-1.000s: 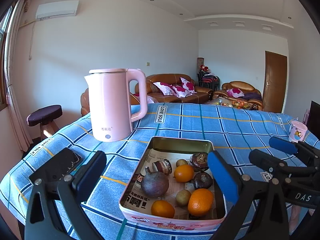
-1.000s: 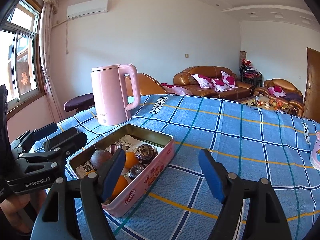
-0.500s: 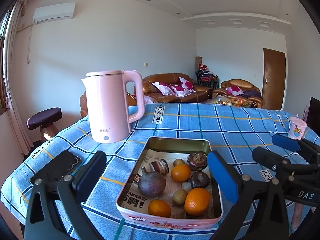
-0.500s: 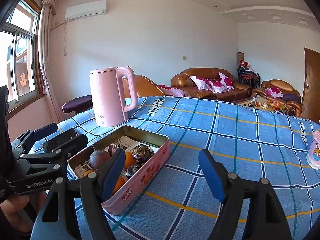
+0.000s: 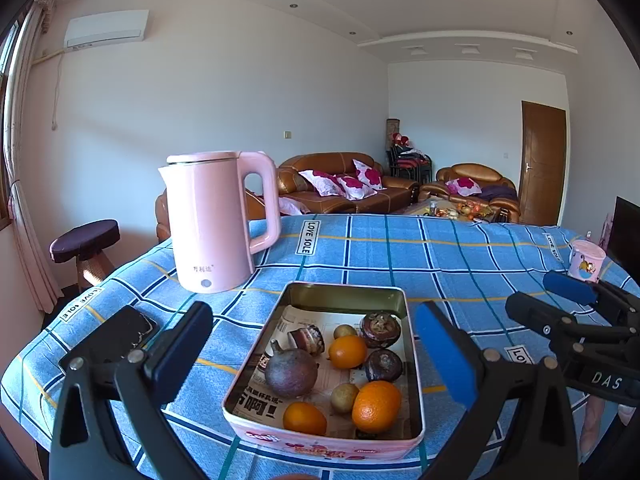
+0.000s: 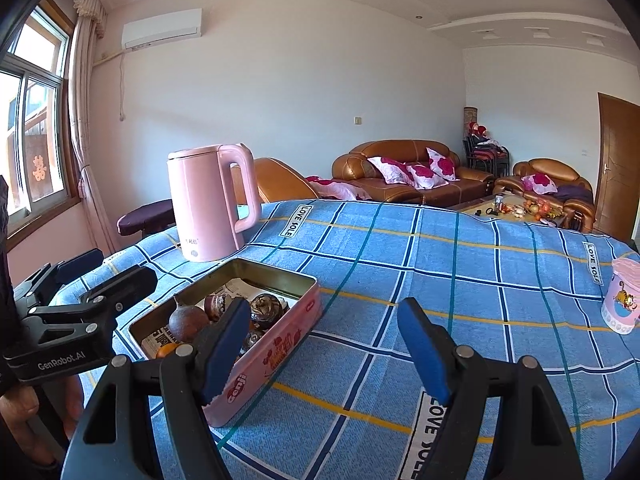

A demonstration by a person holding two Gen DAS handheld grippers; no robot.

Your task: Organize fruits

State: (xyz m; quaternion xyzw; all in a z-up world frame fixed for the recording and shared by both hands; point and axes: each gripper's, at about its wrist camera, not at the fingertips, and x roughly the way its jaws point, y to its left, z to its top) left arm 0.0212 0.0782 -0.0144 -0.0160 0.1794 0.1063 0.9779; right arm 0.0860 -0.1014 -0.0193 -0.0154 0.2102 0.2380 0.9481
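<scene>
A pink metal tin (image 5: 340, 292) lined with newspaper sits on the blue checked tablecloth and holds several fruits: oranges (image 5: 376, 406), a dark purple round fruit (image 5: 291, 372), mangosteens (image 5: 379, 328) and small brownish fruits. My left gripper (image 5: 316, 344) is open and empty, with the tin between its blue pads. My right gripper (image 6: 320, 340) is open and empty to the right of the tin (image 6: 276, 344), above the cloth. Each gripper shows in the other's view.
A pink electric kettle (image 5: 216, 220) stands behind the tin to the left. A black phone (image 5: 116, 332) lies at the table's left edge. A small pink cup (image 6: 624, 296) stands at the far right. Sofas and a stool are beyond the table.
Both views have drawn back and risen slightly, so the tin sits a little lower and farther in. Both grippers stay open and the fruits have not moved.
</scene>
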